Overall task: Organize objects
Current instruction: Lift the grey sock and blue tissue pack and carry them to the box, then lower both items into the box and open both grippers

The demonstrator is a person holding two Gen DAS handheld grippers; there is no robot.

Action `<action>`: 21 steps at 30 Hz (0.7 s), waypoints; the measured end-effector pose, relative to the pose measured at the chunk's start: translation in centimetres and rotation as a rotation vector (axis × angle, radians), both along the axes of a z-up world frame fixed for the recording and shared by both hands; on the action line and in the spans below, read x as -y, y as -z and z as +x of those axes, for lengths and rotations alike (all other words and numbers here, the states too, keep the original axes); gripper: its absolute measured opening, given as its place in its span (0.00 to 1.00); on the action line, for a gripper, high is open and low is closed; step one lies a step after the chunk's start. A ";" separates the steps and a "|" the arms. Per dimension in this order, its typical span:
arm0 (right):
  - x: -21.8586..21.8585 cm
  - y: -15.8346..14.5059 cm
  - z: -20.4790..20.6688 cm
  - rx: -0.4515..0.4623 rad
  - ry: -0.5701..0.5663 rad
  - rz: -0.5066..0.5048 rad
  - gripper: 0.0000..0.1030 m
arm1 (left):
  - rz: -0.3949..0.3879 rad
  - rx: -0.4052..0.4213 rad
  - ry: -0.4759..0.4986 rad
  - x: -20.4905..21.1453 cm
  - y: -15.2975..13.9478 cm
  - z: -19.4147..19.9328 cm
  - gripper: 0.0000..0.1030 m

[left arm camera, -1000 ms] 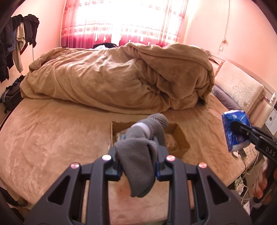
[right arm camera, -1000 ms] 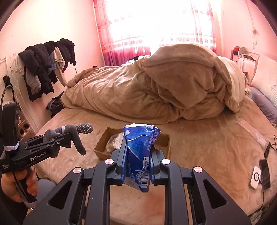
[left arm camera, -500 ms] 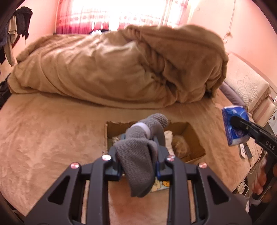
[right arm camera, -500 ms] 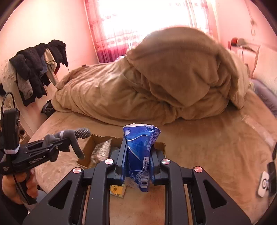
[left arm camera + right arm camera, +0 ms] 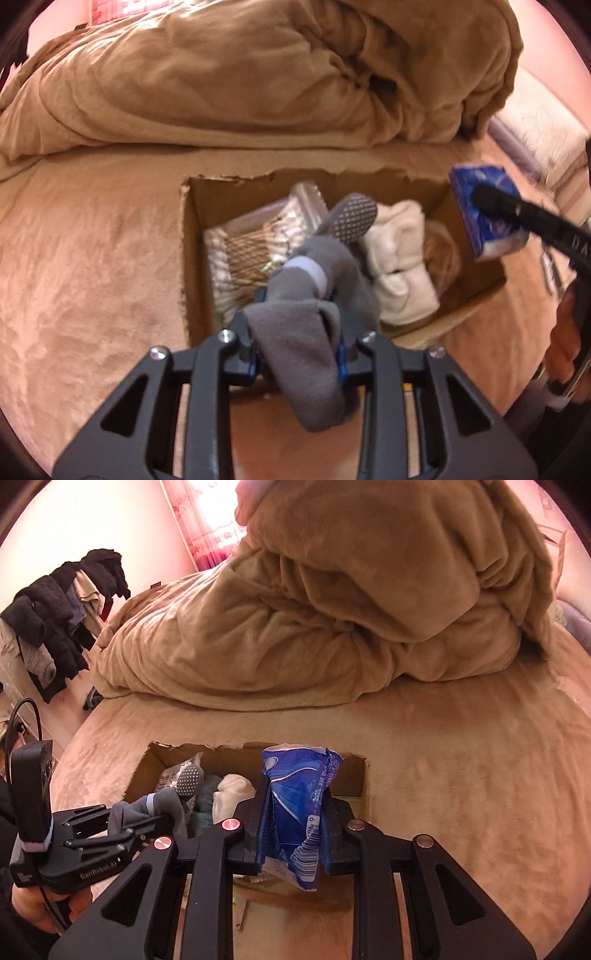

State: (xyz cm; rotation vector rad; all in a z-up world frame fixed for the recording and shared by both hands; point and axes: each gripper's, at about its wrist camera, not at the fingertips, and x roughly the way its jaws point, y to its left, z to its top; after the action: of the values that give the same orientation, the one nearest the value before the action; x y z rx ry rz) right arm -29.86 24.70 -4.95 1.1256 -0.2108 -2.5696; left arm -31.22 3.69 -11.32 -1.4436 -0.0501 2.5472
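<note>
An open cardboard box (image 5: 192, 236) sits on the bed, also in the right wrist view (image 5: 142, 771). It holds a plastic-wrapped pack (image 5: 251, 240), a white rolled cloth (image 5: 400, 266) and other items. My left gripper (image 5: 299, 332) is shut on a grey sock (image 5: 306, 332) and holds it over the box's near edge; it also shows in the right wrist view (image 5: 162, 808). My right gripper (image 5: 295, 830) is shut on a blue tissue pack (image 5: 299, 794) over the box's right end, seen in the left wrist view (image 5: 484, 210).
A heaped tan duvet (image 5: 258, 74) lies on the bed just beyond the box. Clothes (image 5: 55, 627) hang on the left wall. A pillow (image 5: 546, 122) lies at the right. The tan bed sheet (image 5: 461, 775) spreads around the box.
Both grippers have moved forward and down toward the box, which now lies right under them. The sock and the tissue pack stay gripped.
</note>
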 end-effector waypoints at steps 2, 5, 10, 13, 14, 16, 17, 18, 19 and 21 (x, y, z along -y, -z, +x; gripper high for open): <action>0.3 0.5 -0.3 0.005 -0.006 -0.004 0.27 | -0.014 0.002 0.007 0.0 0.1 0.0 0.35; 0.6 1.0 -0.6 0.015 -0.010 -0.008 0.31 | -0.008 0.005 -0.002 0.2 0.1 0.1 0.38; 0.8 1.1 -0.4 -0.002 -0.008 -0.001 0.53 | -0.037 -0.007 -0.015 -0.1 -0.7 0.7 0.57; 0.4 1.0 -0.3 0.002 0.011 -0.010 0.54 | -0.027 -0.054 -0.029 0.1 -2.3 2.0 0.72; 0.5 0.9 -0.3 0.003 0.016 0.001 0.54 | -0.027 -0.069 -0.037 0.3 -2.7 2.4 0.74; 0.7 0.3 0.2 -0.001 0.018 0.021 0.54 | -0.024 -0.085 -0.044 0.6 -3.6 3.3 0.75; 0.7 -0.1 0.5 -0.009 0.016 0.023 0.54 | -0.029 -0.092 -0.044 0.8 -4.1 3.8 0.75; 0.7 -0.7 1.2 -0.025 0.016 0.025 0.54 | -0.033 -0.097 -0.044 0.9 -4.3 4.1 0.75; 0.6 -1.1 1.6 -0.037 0.017 0.024 0.54 | -0.035 -0.105 -0.046 1.1 -4.7 4.6 0.75; 0.5 -2.0 2.7 -0.057 0.024 0.022 0.54 | -0.030 -0.116 -0.055 1.3 -5.5 5.2 0.75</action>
State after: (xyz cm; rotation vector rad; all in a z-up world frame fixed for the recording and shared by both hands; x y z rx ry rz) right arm -27.18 24.16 -2.93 1.0625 -0.1844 -2.6267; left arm -25.99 2.36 -5.86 -1.3191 -0.0341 2.6824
